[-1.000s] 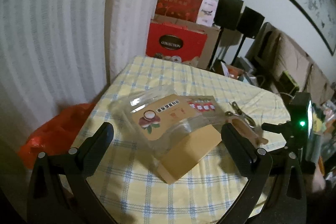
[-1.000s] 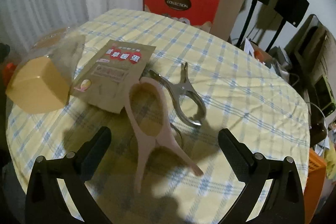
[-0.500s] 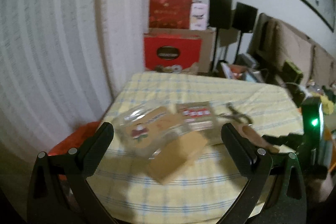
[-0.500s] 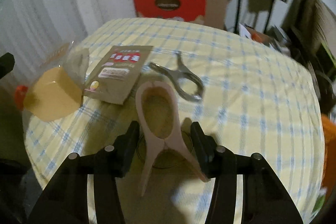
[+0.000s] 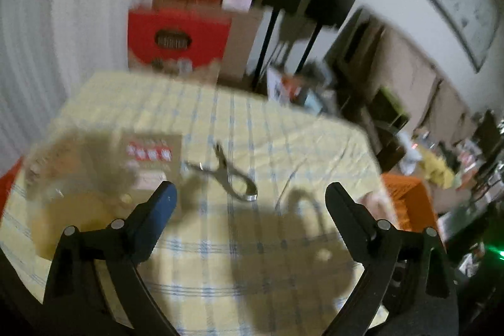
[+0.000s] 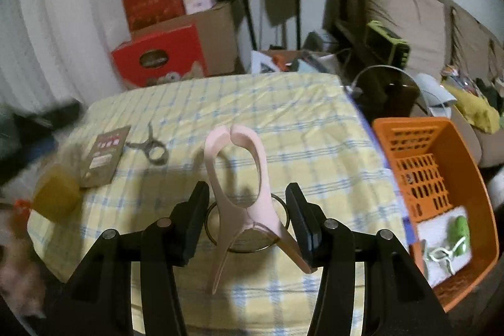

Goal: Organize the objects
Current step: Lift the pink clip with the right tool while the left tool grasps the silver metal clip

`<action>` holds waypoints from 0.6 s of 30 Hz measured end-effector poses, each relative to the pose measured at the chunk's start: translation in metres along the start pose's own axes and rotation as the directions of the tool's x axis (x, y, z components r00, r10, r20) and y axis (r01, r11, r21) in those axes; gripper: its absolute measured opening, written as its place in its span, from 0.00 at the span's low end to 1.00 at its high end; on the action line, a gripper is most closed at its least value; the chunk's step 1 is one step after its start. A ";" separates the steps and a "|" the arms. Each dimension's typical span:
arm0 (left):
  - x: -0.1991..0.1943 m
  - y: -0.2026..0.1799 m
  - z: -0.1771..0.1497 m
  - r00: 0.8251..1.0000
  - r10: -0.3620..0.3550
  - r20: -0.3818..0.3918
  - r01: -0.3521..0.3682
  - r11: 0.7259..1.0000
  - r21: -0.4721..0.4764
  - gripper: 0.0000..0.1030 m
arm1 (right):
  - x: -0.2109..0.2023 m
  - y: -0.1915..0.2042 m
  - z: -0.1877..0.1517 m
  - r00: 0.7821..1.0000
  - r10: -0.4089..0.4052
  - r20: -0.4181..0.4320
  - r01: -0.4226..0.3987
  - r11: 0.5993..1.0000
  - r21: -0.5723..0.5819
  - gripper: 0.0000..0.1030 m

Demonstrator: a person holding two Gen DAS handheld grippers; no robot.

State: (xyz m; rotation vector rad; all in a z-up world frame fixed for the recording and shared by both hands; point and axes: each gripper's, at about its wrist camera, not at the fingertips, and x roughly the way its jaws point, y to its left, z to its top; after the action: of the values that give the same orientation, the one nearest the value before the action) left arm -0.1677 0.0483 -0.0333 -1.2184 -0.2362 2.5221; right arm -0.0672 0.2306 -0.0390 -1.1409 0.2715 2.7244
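Right gripper (image 6: 247, 218) pinching large pale pink plastic clip (image 6: 241, 178), jaws partly closed on its sides, clip raised above yellow checked tablecloth (image 6: 315, 147). Orange plastic basket (image 6: 466, 178) right of claw, already holding small green and white items; judged destination. Left gripper (image 5: 250, 200) spread wide, jaws closing, nothing between them. Ahead of it: metal clip (image 5: 233, 178); ahead-left: brown packet (image 5: 151, 159), clear yellow-based container (image 5: 63, 194). These still to sort.

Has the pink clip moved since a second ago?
Yes. The pink clip lay on the checked tablecloth beside the metal clip; now the right hand-held gripper holds it raised and farther from that clip, nearer the orange basket.
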 end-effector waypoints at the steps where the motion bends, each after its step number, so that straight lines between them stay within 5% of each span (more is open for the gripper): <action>1: 0.013 -0.001 0.000 0.999 0.045 -0.028 -0.045 0.999 -0.019 0.92 | -0.002 -0.003 0.000 1.000 -0.006 0.003 0.006 1.000 0.007 0.50; 3: 0.039 0.000 -0.001 0.980 0.184 -0.080 -0.189 0.980 -0.055 0.92 | -0.005 -0.006 0.001 1.000 0.000 0.010 0.000 1.000 0.020 0.50; 6: 0.072 -0.002 0.002 0.954 0.259 -0.149 -0.266 0.963 -0.033 0.92 | -0.007 -0.006 0.001 1.000 0.014 0.007 -0.014 1.000 0.025 0.50; 9: 0.093 -0.007 -0.002 0.938 0.287 -0.196 -0.290 0.957 0.014 0.92 | -0.011 -0.004 -0.001 0.999 0.033 0.008 -0.033 0.999 0.011 0.50; 15: 0.098 -0.004 -0.008 0.922 0.357 -0.151 -0.365 0.931 -0.023 0.92 | -0.012 -0.006 -0.003 0.998 0.058 0.006 -0.058 0.998 0.025 0.50; 18: 0.094 -0.005 -0.010 0.933 0.339 -0.120 -0.343 0.939 -0.012 0.74 | -0.015 -0.006 -0.003 0.997 0.071 0.014 -0.071 0.997 0.022 0.50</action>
State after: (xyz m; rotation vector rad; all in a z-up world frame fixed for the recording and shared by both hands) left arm -0.2132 0.0868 -0.1071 -1.5291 -0.0386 2.7301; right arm -0.0536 0.2345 -0.0308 -1.1275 0.3465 2.7818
